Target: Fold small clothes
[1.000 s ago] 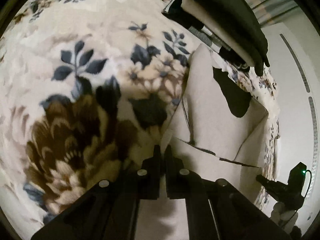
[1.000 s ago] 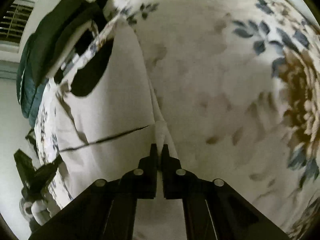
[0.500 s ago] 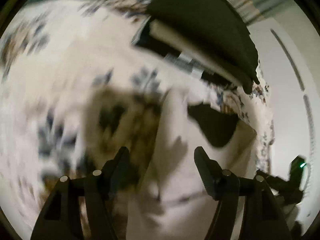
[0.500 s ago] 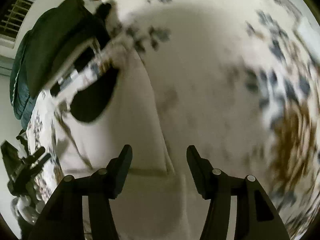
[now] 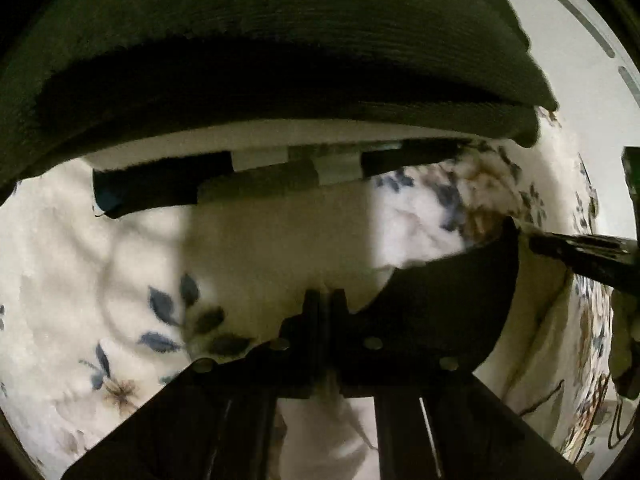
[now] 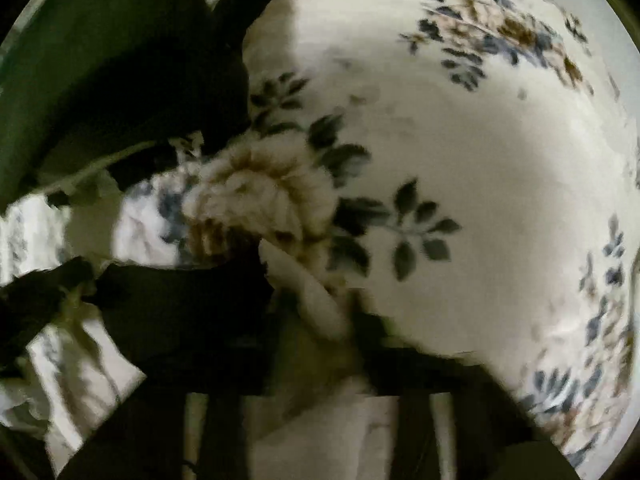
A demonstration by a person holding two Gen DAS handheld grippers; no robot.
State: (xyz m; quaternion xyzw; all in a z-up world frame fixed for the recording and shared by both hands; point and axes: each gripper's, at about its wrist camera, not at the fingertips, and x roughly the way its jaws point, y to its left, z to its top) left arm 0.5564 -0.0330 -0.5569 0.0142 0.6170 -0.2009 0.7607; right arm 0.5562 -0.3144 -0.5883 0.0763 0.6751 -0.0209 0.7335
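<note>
A cream garment [image 5: 280, 248] with a black patch [image 5: 448, 300] lies on the floral bedspread [image 5: 80, 264]. My left gripper [image 5: 325, 300] is shut on the cream garment's edge, close to a stack of folded clothes. In the right wrist view the picture is blurred; my right gripper [image 6: 320, 320] is closed around a bunched cream fold [image 6: 320, 300] of the same garment, with its black patch [image 6: 180, 300] to the left. The right gripper's dark finger [image 5: 580, 248] shows at the right edge of the left wrist view.
A stack of folded clothes [image 5: 280, 40], dark green on top with cream and black layers beneath, lies right ahead of the left gripper. It also shows at the upper left of the right wrist view [image 6: 100, 80]. A white wall [image 5: 592, 20] lies beyond the bed.
Both grippers opened half a second ago, moved forward toward the stack and have shut again on the cream garment. The stack now fills the top of the left wrist view.
</note>
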